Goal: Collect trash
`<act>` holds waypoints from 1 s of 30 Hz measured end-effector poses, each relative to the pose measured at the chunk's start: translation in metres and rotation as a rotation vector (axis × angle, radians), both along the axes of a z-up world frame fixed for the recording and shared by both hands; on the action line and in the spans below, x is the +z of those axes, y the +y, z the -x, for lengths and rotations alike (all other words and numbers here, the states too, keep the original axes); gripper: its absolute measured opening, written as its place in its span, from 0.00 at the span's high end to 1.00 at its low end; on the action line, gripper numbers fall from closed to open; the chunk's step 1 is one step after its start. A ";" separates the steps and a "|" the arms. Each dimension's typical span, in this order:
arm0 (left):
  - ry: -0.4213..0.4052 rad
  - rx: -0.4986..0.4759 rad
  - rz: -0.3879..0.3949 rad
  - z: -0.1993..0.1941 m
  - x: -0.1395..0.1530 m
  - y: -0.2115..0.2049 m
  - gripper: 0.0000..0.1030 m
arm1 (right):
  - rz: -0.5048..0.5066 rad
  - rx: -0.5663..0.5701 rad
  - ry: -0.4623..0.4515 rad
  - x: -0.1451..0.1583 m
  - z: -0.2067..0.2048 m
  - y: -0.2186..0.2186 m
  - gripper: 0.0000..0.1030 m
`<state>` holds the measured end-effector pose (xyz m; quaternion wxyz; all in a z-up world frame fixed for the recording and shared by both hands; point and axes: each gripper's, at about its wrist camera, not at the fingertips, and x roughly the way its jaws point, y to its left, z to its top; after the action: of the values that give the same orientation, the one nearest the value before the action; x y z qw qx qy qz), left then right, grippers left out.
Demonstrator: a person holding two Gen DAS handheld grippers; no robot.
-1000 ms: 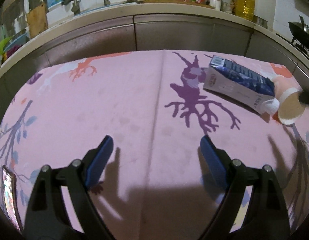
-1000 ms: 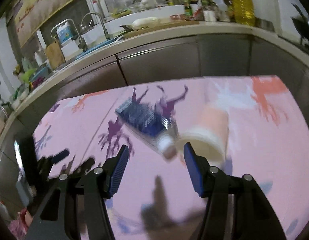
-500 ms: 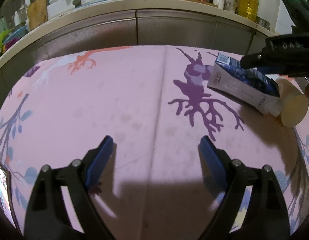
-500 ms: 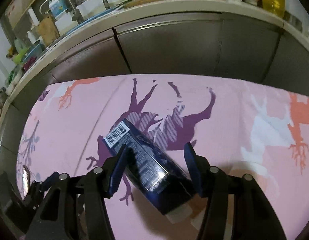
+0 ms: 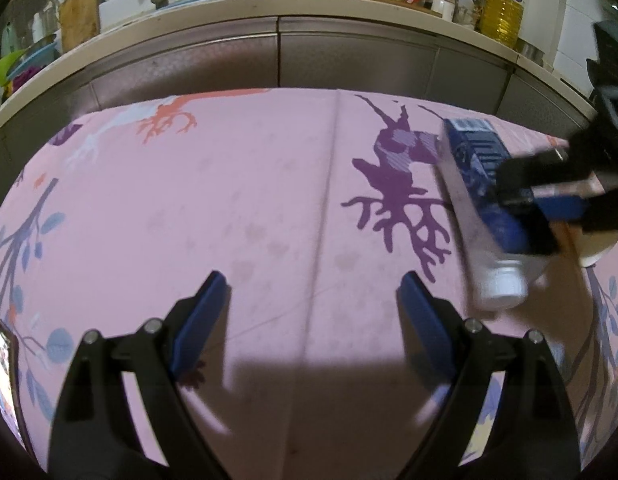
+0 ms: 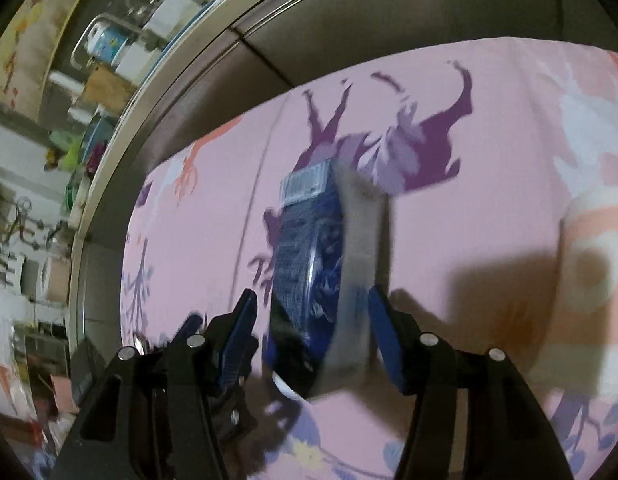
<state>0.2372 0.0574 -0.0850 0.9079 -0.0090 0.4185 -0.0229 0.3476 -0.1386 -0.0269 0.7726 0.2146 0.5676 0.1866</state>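
A dark blue milk carton with a white cap lies on the pink tablecloth at the right. In the right wrist view the carton sits between the jaws of my right gripper, which stand around it with small gaps, open. The right gripper shows over the carton in the left wrist view. A peach paper cup lies right of the carton. My left gripper is open and empty over the cloth, left of the carton.
The pink tablecloth has tree prints. A kitchen counter with a sink, bottles and an oil jug runs behind the table. A phone lies at the table's left edge.
My right gripper has rolled and come down around the carton, which has turned on the cloth. The left gripper has barely moved and stays open.
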 end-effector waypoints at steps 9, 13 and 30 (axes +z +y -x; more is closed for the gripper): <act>-0.005 -0.004 -0.018 0.002 0.000 -0.003 0.17 | 0.075 0.024 -0.137 0.024 0.039 0.009 0.46; -0.008 -0.004 -0.031 0.003 0.000 -0.005 0.17 | 0.093 0.000 -0.204 0.032 0.057 0.000 0.46; -0.124 -0.091 0.005 0.030 0.040 -0.015 0.15 | 0.174 -0.202 -0.333 0.017 0.143 -0.068 0.46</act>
<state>0.2072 0.0427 -0.0448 0.9300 0.0091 0.3616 -0.0658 0.2045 -0.2069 -0.0102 0.8861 0.1694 0.4217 0.0914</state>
